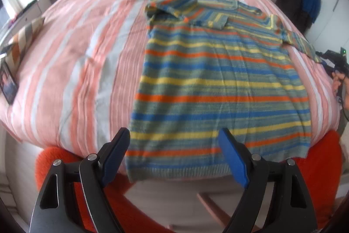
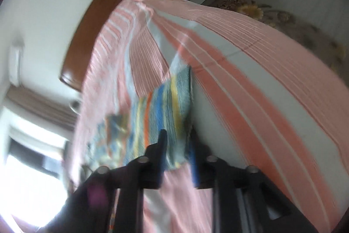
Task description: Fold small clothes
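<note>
Lying flat on the pink-and-white striped bed (image 1: 87, 40), the striped sweater (image 1: 218, 84) is spread face up with its hem toward the near edge and its collar toward the far end. On its left side the sleeve (image 1: 187, 12) is already turned in across the chest, so one fold looks done. The left gripper (image 1: 174, 154) hovers just above the hem's left part, jaws standing wide with nothing between them, apart from the cloth. Further right, the sweater's body is smooth and unfolded, and the right sleeve (image 1: 303, 45) reaches out toward the bed's right edge. At that edge the right gripper (image 1: 333, 60) shows only as a dark shape with a hand (image 1: 337, 84) beside it. Its own view is badly blurred: the right gripper's (image 2: 177, 145) jaws stand narrow, with the sleeve's striped cloth running down between the fingers, and it seems to be pinched there, though the smear leaves that uncertain. By my reading the task is early to middle: the left sleeve is in, the right sleeve is being dealt with, and the body folds from hem toward collar are all left to do
</note>
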